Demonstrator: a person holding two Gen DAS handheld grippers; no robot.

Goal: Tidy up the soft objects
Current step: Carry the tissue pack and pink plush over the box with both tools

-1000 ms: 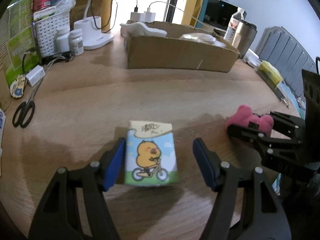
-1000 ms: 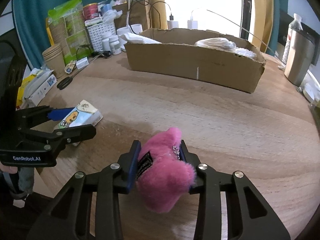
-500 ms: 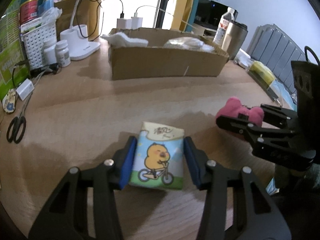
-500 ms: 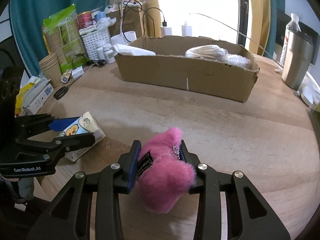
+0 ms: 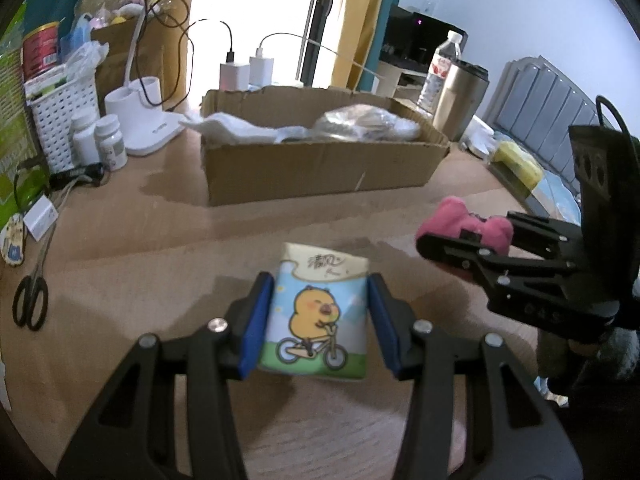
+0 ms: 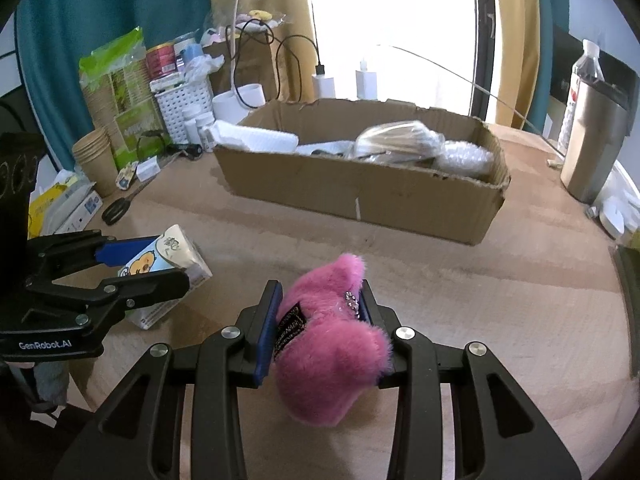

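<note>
My left gripper (image 5: 318, 300) is shut on a tissue pack (image 5: 318, 312) printed with a yellow chick on a bicycle, held just above the wooden table (image 5: 160, 232). The same tissue pack (image 6: 168, 256) shows at the left of the right wrist view, between the left gripper's blue pads (image 6: 128, 249). My right gripper (image 6: 320, 304) is shut on a fluffy pink plush toy (image 6: 328, 344), also off the table. In the left wrist view the pink plush toy (image 5: 460, 222) sits at the right. An open cardboard box (image 6: 360, 192) holding white and plastic-wrapped soft items stands beyond both grippers.
Scissors (image 5: 30, 304), pill bottles (image 5: 108, 142), a white basket (image 5: 60, 120) and a white lamp base (image 5: 140, 120) crowd the table's left side. A steel tumbler (image 6: 592, 140) and a water bottle (image 6: 580, 76) stand at the right. Paper cups (image 6: 94, 160) sit far left.
The left gripper closed on the tissue pack and lifted it off the table. Both grippers rose a little and moved toward the cardboard box with their loads.
</note>
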